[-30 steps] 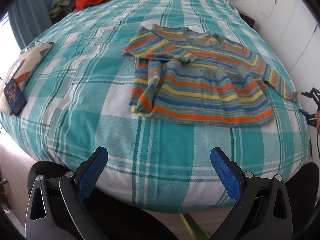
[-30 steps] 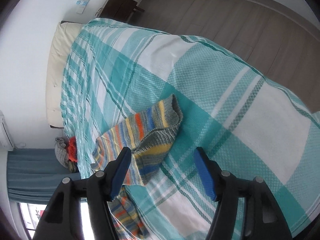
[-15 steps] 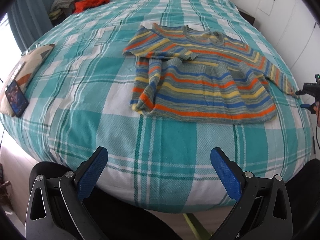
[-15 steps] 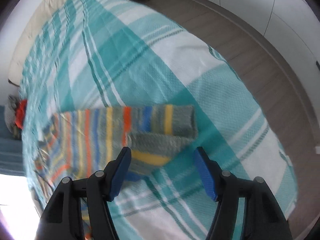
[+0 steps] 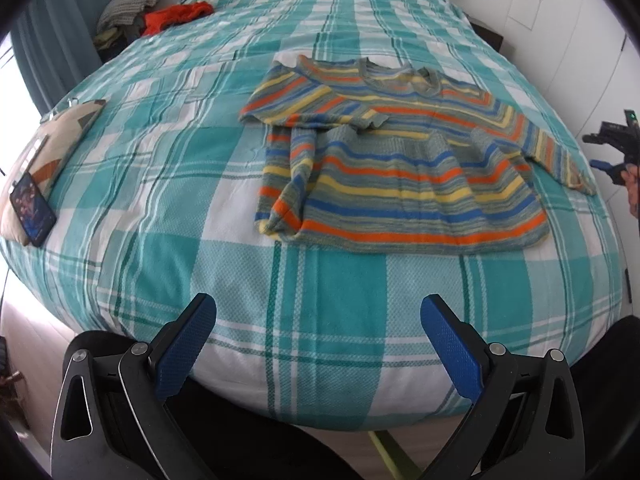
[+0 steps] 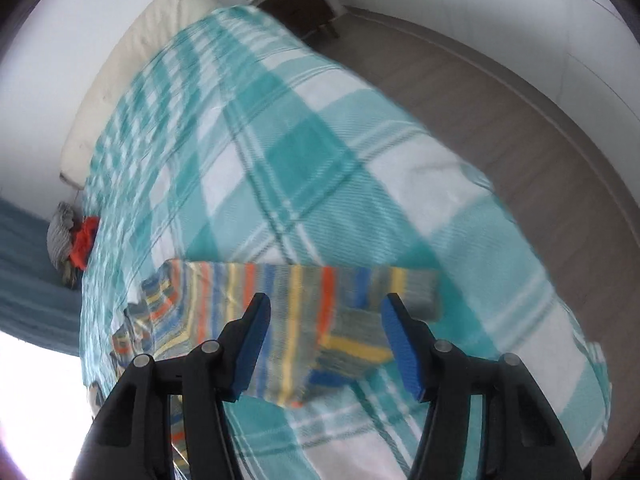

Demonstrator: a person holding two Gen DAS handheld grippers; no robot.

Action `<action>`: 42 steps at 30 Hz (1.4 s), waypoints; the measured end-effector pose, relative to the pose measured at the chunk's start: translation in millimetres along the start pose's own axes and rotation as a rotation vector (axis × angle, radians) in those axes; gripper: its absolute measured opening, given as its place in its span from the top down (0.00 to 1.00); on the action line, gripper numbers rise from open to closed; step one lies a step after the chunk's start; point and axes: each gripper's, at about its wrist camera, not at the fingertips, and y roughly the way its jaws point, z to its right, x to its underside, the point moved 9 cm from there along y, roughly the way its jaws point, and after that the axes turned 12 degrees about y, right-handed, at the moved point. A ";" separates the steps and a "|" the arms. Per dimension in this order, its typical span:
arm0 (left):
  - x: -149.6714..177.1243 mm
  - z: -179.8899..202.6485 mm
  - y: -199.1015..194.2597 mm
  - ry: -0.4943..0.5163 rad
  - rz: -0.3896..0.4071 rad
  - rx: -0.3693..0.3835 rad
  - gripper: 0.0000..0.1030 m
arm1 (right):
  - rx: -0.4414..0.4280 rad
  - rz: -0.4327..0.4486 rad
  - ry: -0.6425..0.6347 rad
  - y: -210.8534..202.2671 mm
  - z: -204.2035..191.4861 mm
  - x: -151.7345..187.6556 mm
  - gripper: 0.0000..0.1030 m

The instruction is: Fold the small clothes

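Observation:
A small striped sweater (image 5: 400, 176) in orange, blue, yellow and grey lies flat on the teal plaid bedspread (image 5: 200, 184), its left sleeve folded across the chest and its right sleeve (image 5: 560, 156) stretched out to the right. My left gripper (image 5: 318, 340) is open and empty near the bed's front edge, well short of the sweater. My right gripper (image 6: 324, 340) is open and empty, just above the outstretched sleeve (image 6: 312, 292); it also shows at the right edge of the left wrist view (image 5: 616, 148).
A phone (image 5: 32, 208) lies on a patterned cushion (image 5: 52, 140) at the bed's left edge. A red garment (image 5: 176, 16) and a grey knit (image 5: 128, 4) are piled at the far left corner. A pillow (image 6: 132, 64) lies at the head. Wooden floor (image 6: 500, 112) runs along the right side.
My right gripper has swung round over the outstretched sleeve and come closer to it. My left gripper has edged slightly back. The sweater has not moved.

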 end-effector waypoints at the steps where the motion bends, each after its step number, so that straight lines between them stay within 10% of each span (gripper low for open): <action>1: 0.0 0.3 -2.0 0.001 0.005 -0.001 0.01 | -0.028 -0.042 -0.072 9.9 -20.1 2.7 0.46; 5: 11.4 -6.9 -3.2 0.019 0.001 -0.034 0.01 | 0.066 -0.269 -0.329 47.4 -46.7 44.6 0.54; 8: 29.5 -21.4 3.4 0.013 -0.036 -0.055 0.01 | 0.294 -0.347 -0.360 47.3 0.5 69.2 0.56; 13: 51.0 -41.7 15.0 -0.033 -0.091 -0.044 0.01 | 0.433 -0.368 -0.291 -9.0 84.1 93.9 0.56; 19: 32.1 -30.9 19.2 -0.074 -0.077 0.010 0.01 | 0.091 -0.168 0.063 -35.2 90.7 62.2 0.38; 23: 15.4 -24.5 3.1 -0.082 -0.015 0.024 0.01 | 0.043 -0.155 0.134 4.6 97.3 59.0 0.39; 26: 19.0 -27.4 3.0 -0.062 -0.018 -0.001 0.01 | 0.049 -0.090 0.043 2.3 90.6 55.0 0.97; 31: 34.8 -35.5 28.3 -0.020 -0.094 -0.030 0.01 | 0.243 -0.014 -0.041 -3.1 121.1 38.1 1.00; 34: 26.8 -44.1 35.0 -0.020 -0.085 -0.018 0.01 | 0.313 0.071 -0.080 -25.7 118.6 33.5 0.85; 36: 9.2 -48.4 41.0 -0.004 -0.059 0.003 0.01 | 0.338 0.183 -0.174 -50.8 96.3 36.1 0.50; 39: -31.4 -37.8 59.1 0.085 -0.017 0.084 0.01 | 0.166 0.159 -0.328 -53.2 32.5 72.1 0.35; 42: -70.8 -21.3 87.4 0.187 -0.013 0.136 0.01 | -0.088 -0.054 -0.439 -20.6 -44.3 140.2 0.35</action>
